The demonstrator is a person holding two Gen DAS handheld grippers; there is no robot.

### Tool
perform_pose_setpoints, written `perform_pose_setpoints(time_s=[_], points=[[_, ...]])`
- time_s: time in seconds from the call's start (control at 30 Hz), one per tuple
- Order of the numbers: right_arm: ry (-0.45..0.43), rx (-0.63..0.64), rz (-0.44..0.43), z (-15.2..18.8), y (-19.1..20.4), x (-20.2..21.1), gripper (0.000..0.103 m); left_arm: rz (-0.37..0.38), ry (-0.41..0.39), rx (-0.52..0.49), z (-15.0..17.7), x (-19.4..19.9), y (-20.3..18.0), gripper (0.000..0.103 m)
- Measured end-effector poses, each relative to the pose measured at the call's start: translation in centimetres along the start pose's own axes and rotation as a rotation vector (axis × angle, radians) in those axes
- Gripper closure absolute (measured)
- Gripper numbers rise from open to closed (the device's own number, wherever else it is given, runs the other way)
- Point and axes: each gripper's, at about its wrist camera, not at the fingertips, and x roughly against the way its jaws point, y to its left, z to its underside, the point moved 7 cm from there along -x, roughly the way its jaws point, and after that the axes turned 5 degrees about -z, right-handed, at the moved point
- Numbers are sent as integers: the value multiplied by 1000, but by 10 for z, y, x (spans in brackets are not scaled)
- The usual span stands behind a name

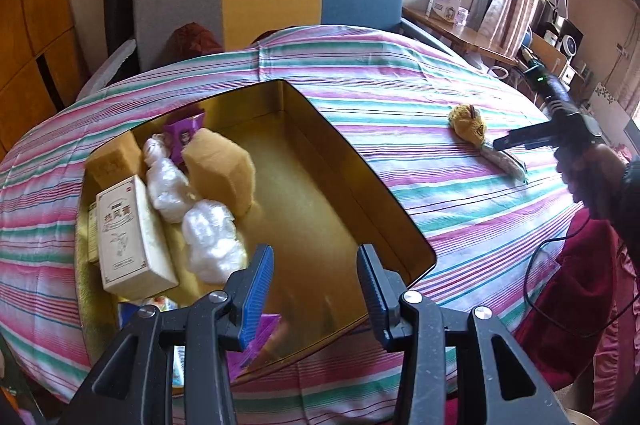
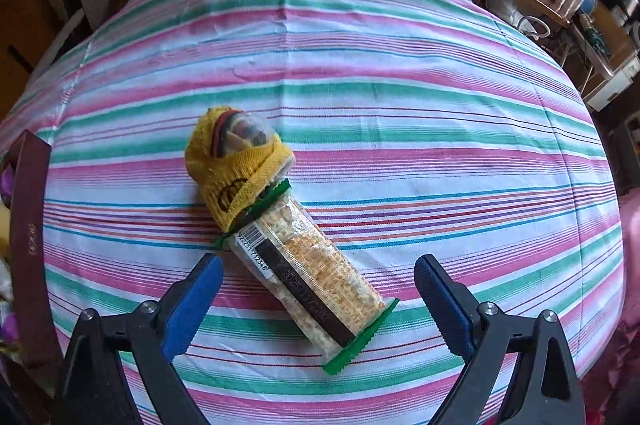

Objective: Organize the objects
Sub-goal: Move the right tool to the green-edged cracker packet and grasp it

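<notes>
The work surface is a counter (image 2: pixel 400 97) covered with a cloth striped in pink, green and white.

Left side: an open gold metal tin (image 1: pixel 384 193) rests on the cloth. Its left half holds a white carton with printed characters (image 1: pixel 128 233), two bundles of clear plastic wrap (image 1: pixel 212 241), a tan sponge block (image 1: pixel 220 169) standing upright, and a purple packet (image 1: pixel 184 133) at the far left corner. The right half of the tin floor is bare. The left gripper (image 1: pixel 316 289) hangs above the near edge of the tin. Its blue-padded fingers (image 1: pixel 256 289) are part-way spread with a clear gap between them, and they pinch nothing.

Right side: a clear cracker packet with green end seals (image 2: pixel 316 285) lies flat on the cloth, well apart from the tin, angled from far left to near right. A yellow knitted pouch (image 2: pixel 232 169) touches its far end; a clear domed item shows in the pouch opening, and its contents cannot be identified. The right gripper (image 2: pixel 320 305) points steeply down over the packet. Its fingers (image 2: pixel 192 305) are spread wide, one on each side of the packet, and do not touch it.

A hand (image 1: pixel 588 169) holding the right gripper appears at the right edge of the left wrist view.
</notes>
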Motion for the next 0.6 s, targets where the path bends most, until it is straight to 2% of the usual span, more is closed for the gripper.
perform_pose_setpoints(time_s=[0.1,0.13,0.17,0.23,0.43,0.6], points=[[41,32,3,3,4,-17,7,10,5,-14,-5,-3,-7,59],[56,40,9,6,4,-22,18,15,5,-19,-7,-4,-9,59],[72,52,19,9,5,-27,33,19,3,-25,-10,-5,-13,59],[54,49,-27,12,10,-23,65,26,-1,-36,-14,-5,-19,59],[34,-35,-25,26,-1,-13,65,66,-3,-72,-29,-8,-45,59],[2,-180,-10,27,-31,-9,65,115,-2,-104,-46,-14,-74,59]])
